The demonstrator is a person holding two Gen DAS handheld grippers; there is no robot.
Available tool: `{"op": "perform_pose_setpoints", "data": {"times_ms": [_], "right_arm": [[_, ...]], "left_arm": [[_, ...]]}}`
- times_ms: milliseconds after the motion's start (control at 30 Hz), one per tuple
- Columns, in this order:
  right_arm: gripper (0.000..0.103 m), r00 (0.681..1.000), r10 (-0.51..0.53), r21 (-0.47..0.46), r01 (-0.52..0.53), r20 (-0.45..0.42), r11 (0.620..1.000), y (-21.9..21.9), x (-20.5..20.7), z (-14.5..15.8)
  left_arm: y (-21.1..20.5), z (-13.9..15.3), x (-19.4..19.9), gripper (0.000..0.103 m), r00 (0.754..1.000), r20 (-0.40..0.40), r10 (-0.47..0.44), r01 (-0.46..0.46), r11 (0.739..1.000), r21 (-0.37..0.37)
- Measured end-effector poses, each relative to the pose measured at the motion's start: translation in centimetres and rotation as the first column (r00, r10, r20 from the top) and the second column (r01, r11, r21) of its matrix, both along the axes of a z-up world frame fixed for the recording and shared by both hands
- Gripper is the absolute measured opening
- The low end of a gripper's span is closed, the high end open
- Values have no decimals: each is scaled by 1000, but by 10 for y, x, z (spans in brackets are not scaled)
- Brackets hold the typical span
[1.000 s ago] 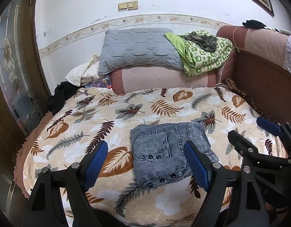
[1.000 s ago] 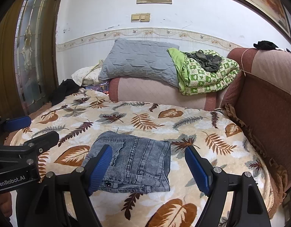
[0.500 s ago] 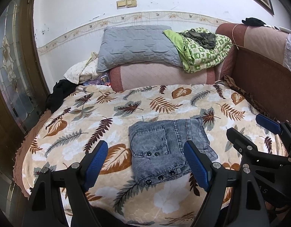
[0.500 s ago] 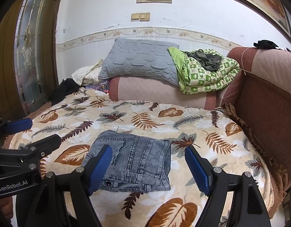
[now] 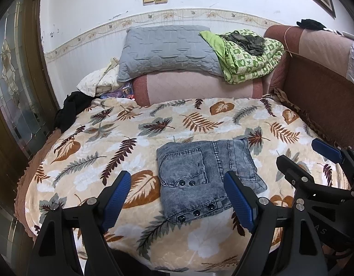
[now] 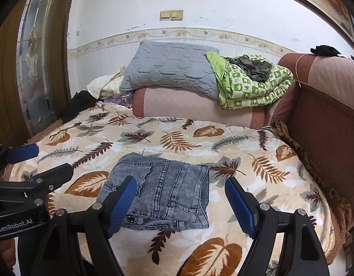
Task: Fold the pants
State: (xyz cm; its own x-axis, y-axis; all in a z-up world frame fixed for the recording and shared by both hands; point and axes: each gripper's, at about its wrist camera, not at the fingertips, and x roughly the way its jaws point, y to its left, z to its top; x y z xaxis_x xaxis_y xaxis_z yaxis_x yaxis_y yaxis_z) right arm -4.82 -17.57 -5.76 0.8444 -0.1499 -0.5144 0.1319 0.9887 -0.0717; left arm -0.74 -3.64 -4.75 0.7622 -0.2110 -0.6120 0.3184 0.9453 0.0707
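Ahead of my left tool (image 5: 177, 197), its blue pads spread wide and empty, the folded grey washed-denim pants (image 5: 204, 179) lie on the leaf-patterned beige blanket (image 5: 103, 142). From the right, my right tool (image 6: 180, 203) gapes equally, holding nothing, above them.

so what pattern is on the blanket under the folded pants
Cream with brown, rust and grey-green leaves and ferns on the blanket, beneath the folded pants; clearest in the left wrist view.

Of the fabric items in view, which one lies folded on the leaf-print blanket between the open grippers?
The grey denim pants, folded into a compact rectangle; the grey pillow and green quilt sit on the far bolster.
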Motion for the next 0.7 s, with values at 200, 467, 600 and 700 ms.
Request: {"op": "perform_pose_setpoints", "data": {"times_ms": [200,467,600,700], "right_arm": [[82,1000,5,-10,-5,-3,1000,5,3,1],[82,1000,19,-29,-19,-19,999,14,6,-2],[82,1000,23,-36,-23,-20,999,18,7,-1],[82,999,26,-44,-27,-24,999,22,8,-2]], "left_arm": [[6,1,2,83,1000,1,8,-8,1000,-22],[12,-2,3,83,1000,-10,5,-6,999,-39],[13,-2,4,83,1000,-12,7,-8,999,-40],[16,-2,5,83,1000,-17,13,-14,999,-51]]}}
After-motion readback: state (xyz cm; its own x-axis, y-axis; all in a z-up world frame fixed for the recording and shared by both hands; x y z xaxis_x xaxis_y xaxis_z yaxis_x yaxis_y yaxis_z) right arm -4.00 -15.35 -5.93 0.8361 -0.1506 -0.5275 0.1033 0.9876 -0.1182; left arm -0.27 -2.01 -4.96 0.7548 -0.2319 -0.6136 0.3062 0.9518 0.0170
